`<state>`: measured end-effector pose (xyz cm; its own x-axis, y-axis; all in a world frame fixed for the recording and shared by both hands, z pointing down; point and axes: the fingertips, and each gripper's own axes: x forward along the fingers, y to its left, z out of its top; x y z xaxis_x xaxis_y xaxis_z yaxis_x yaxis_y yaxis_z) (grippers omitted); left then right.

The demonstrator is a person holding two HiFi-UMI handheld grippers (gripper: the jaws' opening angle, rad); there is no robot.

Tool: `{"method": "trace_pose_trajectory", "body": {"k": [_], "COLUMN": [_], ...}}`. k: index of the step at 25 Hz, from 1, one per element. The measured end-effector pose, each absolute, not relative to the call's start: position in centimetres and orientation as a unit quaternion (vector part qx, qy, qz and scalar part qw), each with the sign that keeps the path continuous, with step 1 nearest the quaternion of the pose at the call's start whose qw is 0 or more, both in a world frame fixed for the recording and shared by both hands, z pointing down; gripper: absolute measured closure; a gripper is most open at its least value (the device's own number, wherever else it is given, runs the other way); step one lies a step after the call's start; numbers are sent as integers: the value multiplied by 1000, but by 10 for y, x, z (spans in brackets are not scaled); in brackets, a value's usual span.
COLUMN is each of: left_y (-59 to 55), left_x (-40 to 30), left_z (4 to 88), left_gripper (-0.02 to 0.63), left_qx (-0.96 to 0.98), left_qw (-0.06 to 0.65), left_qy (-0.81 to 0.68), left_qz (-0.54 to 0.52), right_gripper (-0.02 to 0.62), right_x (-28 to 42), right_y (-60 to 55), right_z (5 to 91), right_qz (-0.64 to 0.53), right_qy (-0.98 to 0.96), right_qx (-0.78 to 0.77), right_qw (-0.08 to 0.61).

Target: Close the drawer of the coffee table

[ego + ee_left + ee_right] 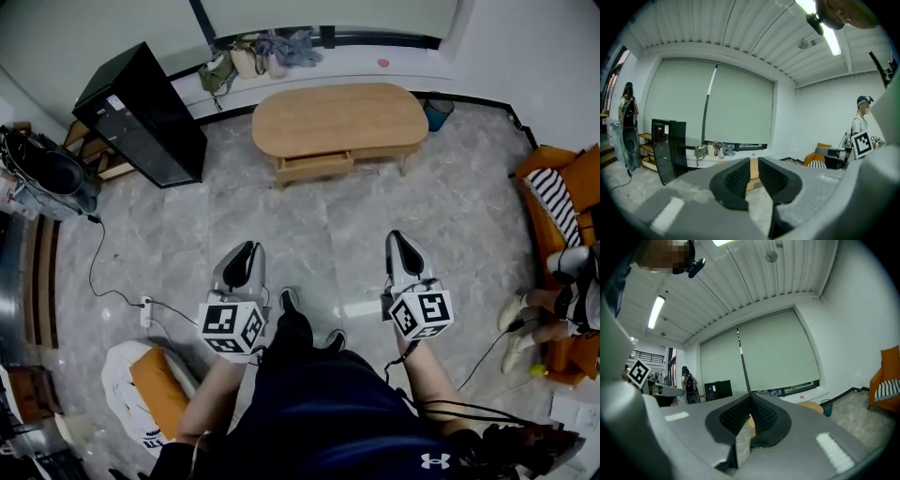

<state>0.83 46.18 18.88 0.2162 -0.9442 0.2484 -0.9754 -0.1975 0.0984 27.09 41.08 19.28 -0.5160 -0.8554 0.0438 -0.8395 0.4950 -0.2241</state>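
Observation:
An oval wooden coffee table stands at the far side of the room, its drawer pulled out a little at the front. Both grippers are held well short of it, above the grey marble floor. My left gripper has a narrow gap between its pads, with nothing in it; in the left gripper view the left gripper points at the table. My right gripper is shut and empty. In the right gripper view the right gripper has its pads touching, with the table showing just past them.
A black cabinet stands left of the table. Bags lie on the sill behind it. An orange chair with a striped cushion and a seated person's legs are at the right. A cable and power strip lie on the floor at left.

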Motion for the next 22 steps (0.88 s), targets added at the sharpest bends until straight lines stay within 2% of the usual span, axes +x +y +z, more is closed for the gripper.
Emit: {"method": "trace_pose_trajectory", "body": {"k": [8, 22], "left_y": [400, 254], "left_x": [-18, -119], "left_z": [203, 213], "left_gripper": [546, 546], "left_qx": [784, 808], "left_qw": [126, 139], "left_qy": [-605, -571], "left_qz": [56, 55], "right_gripper": [594, 594], "right_x": [263, 174], "right_y": [360, 248], "right_z": [200, 200], "right_qz": [-106, -104], "right_qy": [842, 814], "right_qx": [-528, -571], "right_qw": [27, 7]}}
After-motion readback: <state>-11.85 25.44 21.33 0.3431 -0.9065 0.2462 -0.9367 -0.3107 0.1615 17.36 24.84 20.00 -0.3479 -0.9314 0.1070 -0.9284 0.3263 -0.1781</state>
